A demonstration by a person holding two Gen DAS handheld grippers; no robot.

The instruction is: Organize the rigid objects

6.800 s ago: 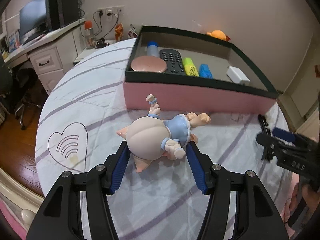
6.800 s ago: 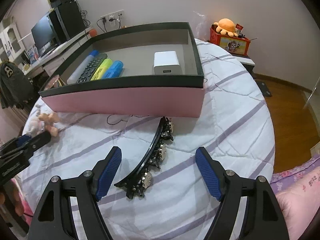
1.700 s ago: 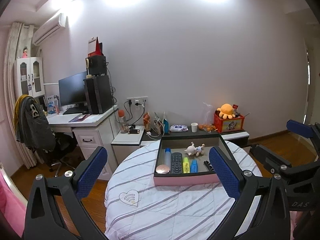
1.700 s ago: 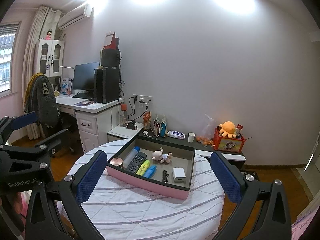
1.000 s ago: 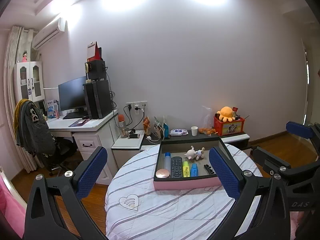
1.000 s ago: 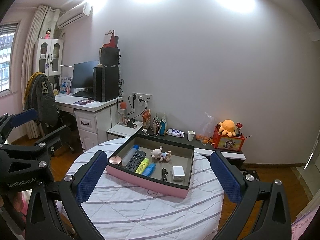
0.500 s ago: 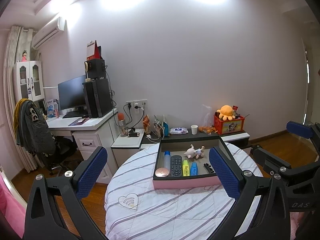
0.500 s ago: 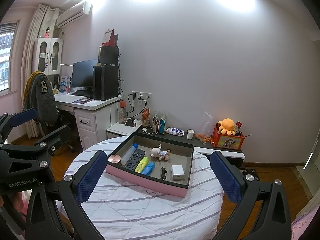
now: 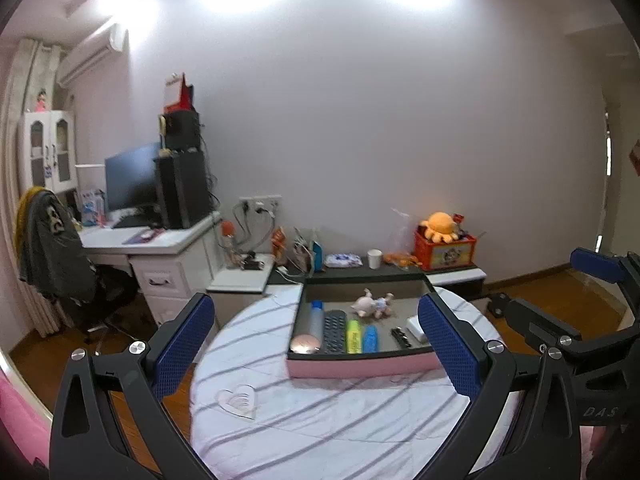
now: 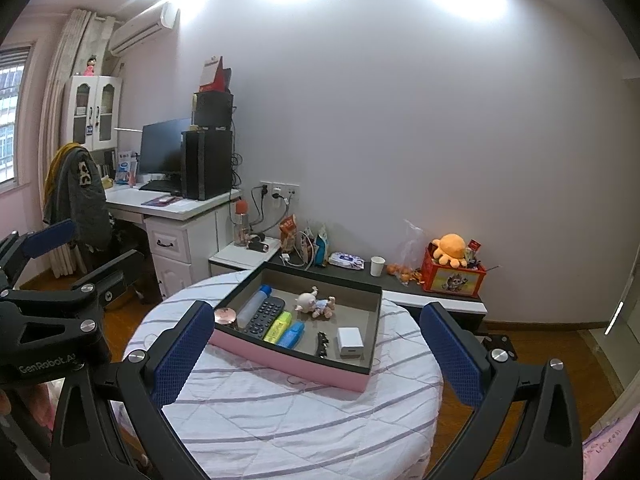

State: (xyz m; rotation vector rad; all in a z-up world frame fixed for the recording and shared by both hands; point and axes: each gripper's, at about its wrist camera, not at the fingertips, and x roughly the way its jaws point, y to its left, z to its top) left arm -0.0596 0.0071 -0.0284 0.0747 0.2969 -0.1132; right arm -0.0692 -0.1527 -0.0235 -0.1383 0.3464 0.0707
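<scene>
A pink box with a dark rim sits on the round table with a striped cloth. Inside lie a pig doll, a remote, a yellow marker, a blue marker, a black hair clip, a white charger, a bottle and a round compact. My left gripper and right gripper are both open and empty, held far back from the table.
A white desk with monitor and tower stands at the left, with a chair draped in a jacket. A low shelf behind the table holds snacks, a cup and an orange plush on a red box. Wooden floor surrounds the table.
Since 6.8 s ago the doll and hair clip went from the tablecloth into the box, and both grippers pulled far back. In the last second the views only drift slightly.
</scene>
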